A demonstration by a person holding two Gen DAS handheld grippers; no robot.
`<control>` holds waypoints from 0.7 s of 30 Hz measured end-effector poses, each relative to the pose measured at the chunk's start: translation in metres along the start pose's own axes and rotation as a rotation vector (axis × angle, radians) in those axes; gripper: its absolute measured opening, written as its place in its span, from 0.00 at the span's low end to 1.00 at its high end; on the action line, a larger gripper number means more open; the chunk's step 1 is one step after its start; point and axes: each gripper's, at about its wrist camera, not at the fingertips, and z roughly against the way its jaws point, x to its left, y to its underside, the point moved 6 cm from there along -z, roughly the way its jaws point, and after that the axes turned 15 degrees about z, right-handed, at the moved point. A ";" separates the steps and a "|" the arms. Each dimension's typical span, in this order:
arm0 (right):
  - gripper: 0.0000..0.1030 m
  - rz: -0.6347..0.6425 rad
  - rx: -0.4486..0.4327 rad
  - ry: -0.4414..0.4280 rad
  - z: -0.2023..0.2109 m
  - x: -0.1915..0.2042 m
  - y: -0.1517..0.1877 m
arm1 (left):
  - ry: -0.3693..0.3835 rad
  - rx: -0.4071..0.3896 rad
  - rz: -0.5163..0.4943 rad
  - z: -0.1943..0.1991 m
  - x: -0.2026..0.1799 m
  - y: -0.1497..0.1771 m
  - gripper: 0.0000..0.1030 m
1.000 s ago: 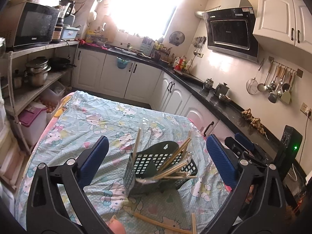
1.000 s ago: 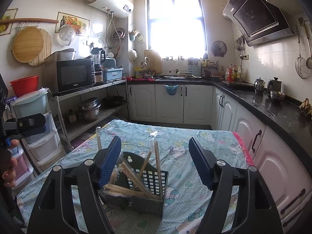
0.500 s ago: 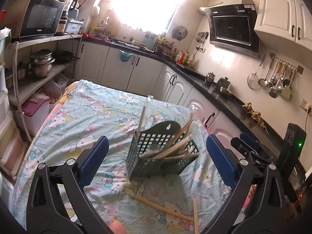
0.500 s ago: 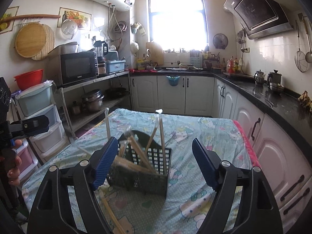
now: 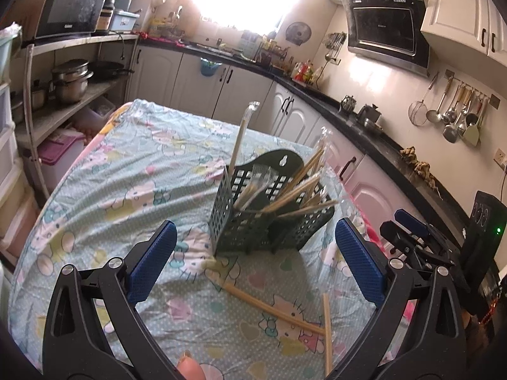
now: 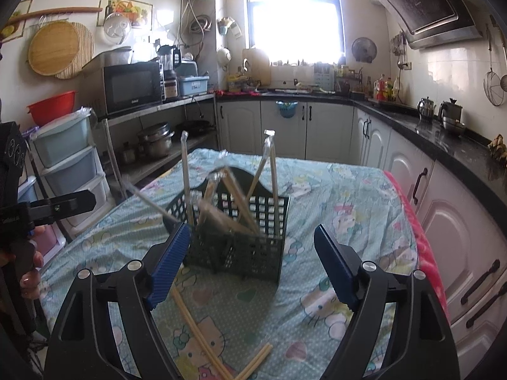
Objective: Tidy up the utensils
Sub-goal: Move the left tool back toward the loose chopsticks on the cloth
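Observation:
A dark green slotted utensil basket [image 5: 253, 221] stands on the table with several wrapped chopsticks [image 5: 298, 186] and forks leaning in it; it also shows in the right wrist view [image 6: 247, 250]. Loose chopsticks [image 5: 272, 307] lie on the cloth in front of it, also in the right wrist view [image 6: 199, 332]. My left gripper [image 5: 253, 262] is open and empty, just short of the basket. My right gripper [image 6: 250, 262] is open and empty, close to the basket's near side.
The table carries a light blue cartoon-print cloth [image 5: 126, 171]. A shelf rack with pots and a microwave [image 5: 73, 6] stands left. Kitchen cabinets and a black counter [image 5: 380, 139] run along the right. The other gripper shows at the right edge [image 5: 421, 240].
Both grippers have pulled back and risen from the basket, so more of the cloth and the loose chopsticks in front of it show. Both stay open.

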 end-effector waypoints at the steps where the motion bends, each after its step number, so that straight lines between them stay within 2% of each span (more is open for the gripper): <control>1: 0.76 0.003 0.008 -0.001 -0.001 0.002 0.003 | -0.002 0.003 0.001 -0.001 0.001 0.001 0.90; 21: 0.76 -0.001 0.156 -0.018 -0.008 0.008 0.061 | -0.028 0.137 0.045 -0.033 0.017 0.050 0.90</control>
